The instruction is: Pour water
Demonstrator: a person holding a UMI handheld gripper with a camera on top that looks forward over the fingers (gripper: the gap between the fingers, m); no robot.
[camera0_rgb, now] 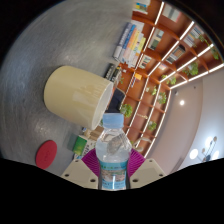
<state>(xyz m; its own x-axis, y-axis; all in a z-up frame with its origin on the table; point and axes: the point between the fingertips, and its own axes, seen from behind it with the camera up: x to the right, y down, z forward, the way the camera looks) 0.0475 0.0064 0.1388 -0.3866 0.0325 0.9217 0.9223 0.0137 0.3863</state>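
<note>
Jaws [112, 163] at the near end, closed in on a clear plastic water bottle [112, 152]; pink pads [91, 160] show on both sides of the bottle body and press against it, so the bottle is gripped, no visible gap. Bottle has a blue and white label around its middle and a white cap [114, 120] on top, cap on. It points straight ahead along the fingers, the whole view rolled to one side.

Just beyond the cap, slightly to one side, a cream-coloured mug [78, 96] with a handle [116, 99] facing the bottle. Mug sits on a pale grey surface [70, 40]; the bottle neck is near the mug, whether touching cannot be told.

Beside the fingers, on the same surface, a red round lid-like disc [46, 153] and a small green item [78, 145] next to the bottle, too small to identify.

Farther off, wooden shelving [150, 75] with lit strips, holding boxes and packets [128, 42] in mixed colours. Past that, a pale ceiling or wall with a small round light [195, 153].
</note>
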